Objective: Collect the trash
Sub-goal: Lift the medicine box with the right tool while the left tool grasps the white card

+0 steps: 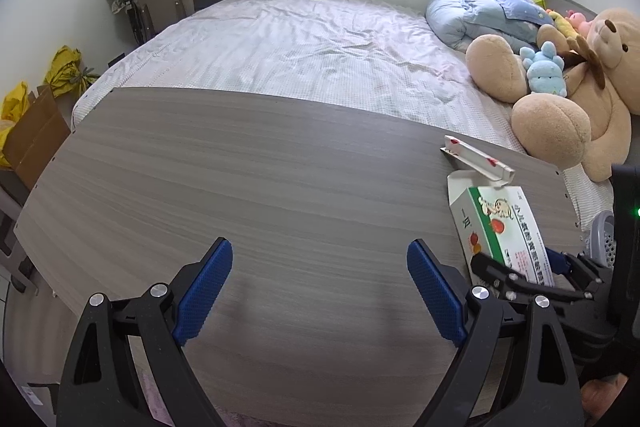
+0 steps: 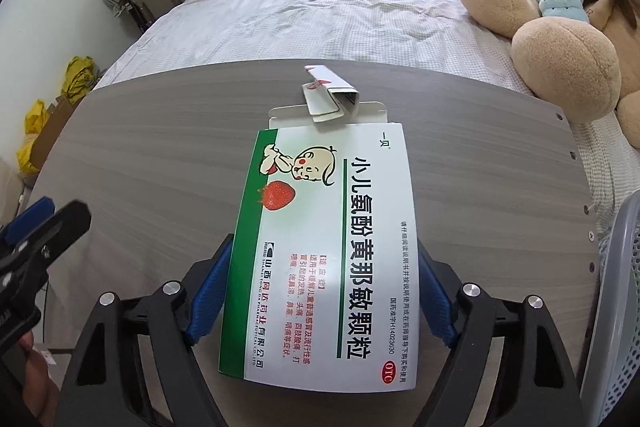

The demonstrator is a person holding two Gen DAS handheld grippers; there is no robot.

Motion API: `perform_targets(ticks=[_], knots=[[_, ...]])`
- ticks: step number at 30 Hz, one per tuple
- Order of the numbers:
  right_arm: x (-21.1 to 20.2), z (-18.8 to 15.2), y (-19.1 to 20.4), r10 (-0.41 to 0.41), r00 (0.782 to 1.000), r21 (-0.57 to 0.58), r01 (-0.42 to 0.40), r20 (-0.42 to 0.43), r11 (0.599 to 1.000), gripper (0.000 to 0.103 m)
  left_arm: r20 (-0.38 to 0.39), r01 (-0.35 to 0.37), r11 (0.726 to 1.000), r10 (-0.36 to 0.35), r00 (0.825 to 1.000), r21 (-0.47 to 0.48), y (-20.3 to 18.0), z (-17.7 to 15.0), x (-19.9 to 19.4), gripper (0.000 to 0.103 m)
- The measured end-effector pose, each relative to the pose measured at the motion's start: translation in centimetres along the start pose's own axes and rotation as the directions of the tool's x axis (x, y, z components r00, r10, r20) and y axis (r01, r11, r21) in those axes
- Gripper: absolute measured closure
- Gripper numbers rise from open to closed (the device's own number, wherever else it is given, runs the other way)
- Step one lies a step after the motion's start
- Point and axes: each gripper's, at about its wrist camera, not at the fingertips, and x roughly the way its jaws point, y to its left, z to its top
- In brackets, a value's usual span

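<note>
A white and green medicine box (image 2: 332, 247) with a strawberry and a cartoon child printed on it lies lengthwise on the grey wooden table (image 2: 140, 155), its flap open at the far end. My right gripper (image 2: 324, 247) straddles its near half, blue pads against both long sides. A small folded white carton (image 2: 330, 93) rests at the box's open end. My left gripper (image 1: 320, 251) hovers open over bare table, nothing between its fingers, to the left of the box (image 1: 508, 223). In the left wrist view the right gripper (image 1: 532, 267) appears at the right edge.
A grey perforated basket (image 2: 624, 287) stands at the table's right side. Beyond the table is a bed (image 1: 300, 47) with a big teddy bear (image 1: 560, 99) and pillows. Yellow bags (image 1: 64, 71) and a cardboard box sit on the floor at left.
</note>
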Motion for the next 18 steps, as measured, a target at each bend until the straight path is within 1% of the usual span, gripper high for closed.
perform_targets(ticks=[5, 8, 14, 18], knots=[[-1.6, -2.3, -0.2, 0.015, 1.000, 0.001, -0.015, -0.006, 1.000, 0.025, 0.009, 0.005, 1.000, -0.005, 1.000, 0.000, -0.2, 0.1, -0.6, 0.016], [-3.2, -4.0, -1.2, 0.007, 1.000, 0.015, -0.007, 0.002, 1.000, 0.025, 0.009, 0.016, 1.000, -0.016, 1.000, 0.003, -0.7, 0.1, -0.8, 0.016], [-6.5, -6.7, -4.9, -0.029, 0.999, 0.099, 0.025, 0.039, 0.995, 0.025, -0.006, 0.043, 0.998, -0.043, 0.999, 0.036, -3.5, -0.1, -0.3, 0.016], [-8.3, -7.6, -7.0, -0.051, 0.996, 0.147, 0.040, 0.070, 0.988, 0.025, -0.017, 0.077, 0.996, -0.076, 0.997, 0.049, -6.2, 0.4, 0.8, 0.016]])
